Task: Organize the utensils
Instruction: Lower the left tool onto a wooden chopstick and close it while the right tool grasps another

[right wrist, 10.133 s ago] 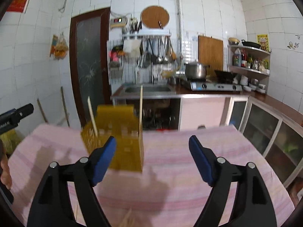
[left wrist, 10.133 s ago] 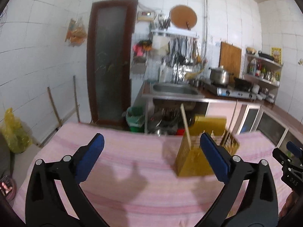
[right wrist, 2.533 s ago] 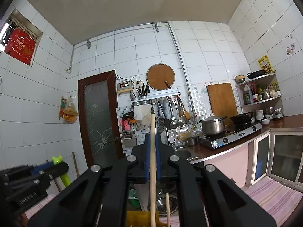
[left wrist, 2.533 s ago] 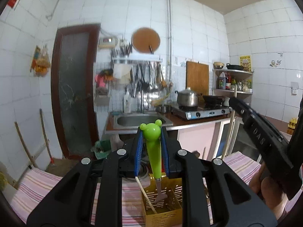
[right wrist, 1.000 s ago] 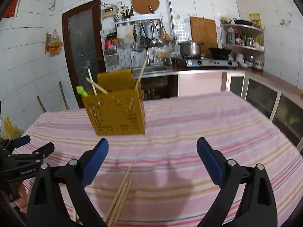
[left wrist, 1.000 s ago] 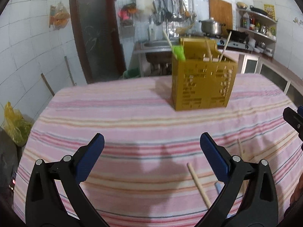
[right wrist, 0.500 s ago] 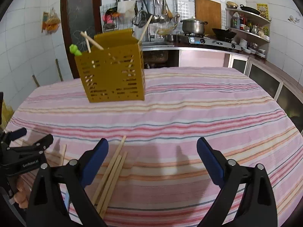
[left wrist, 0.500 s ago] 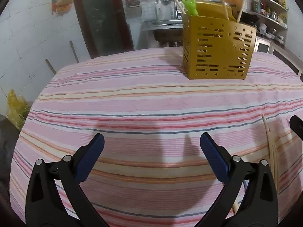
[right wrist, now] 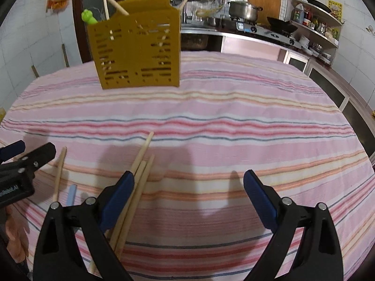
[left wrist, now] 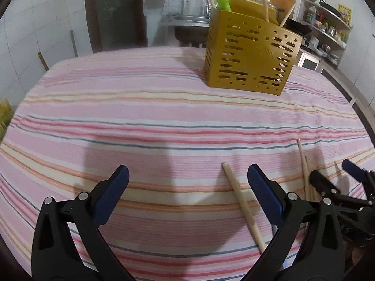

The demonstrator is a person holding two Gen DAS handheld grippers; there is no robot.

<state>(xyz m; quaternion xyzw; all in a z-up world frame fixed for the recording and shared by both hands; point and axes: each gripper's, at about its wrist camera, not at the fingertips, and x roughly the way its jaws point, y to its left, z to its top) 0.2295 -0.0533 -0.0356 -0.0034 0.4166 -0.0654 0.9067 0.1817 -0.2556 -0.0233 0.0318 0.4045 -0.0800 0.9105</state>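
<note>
Gold perforated plastic caddy is seen well ahead of both grippers on striped woven cloth, with wooden sticks and a green frog-topped utensil upright inside. Left gripper and right gripper are spread wide, nothing held. One round wooden chopstick lies just inside the left gripper's right finger; a chopstick bundle is touching the right gripper's left pad.

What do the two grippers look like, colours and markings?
Both match: the left gripper and right gripper have black plastic arms with silver rivets, ending in blue ribbed pads. White lettering shows on each black body, only partly readable. No cables or sleeves visible.
</note>
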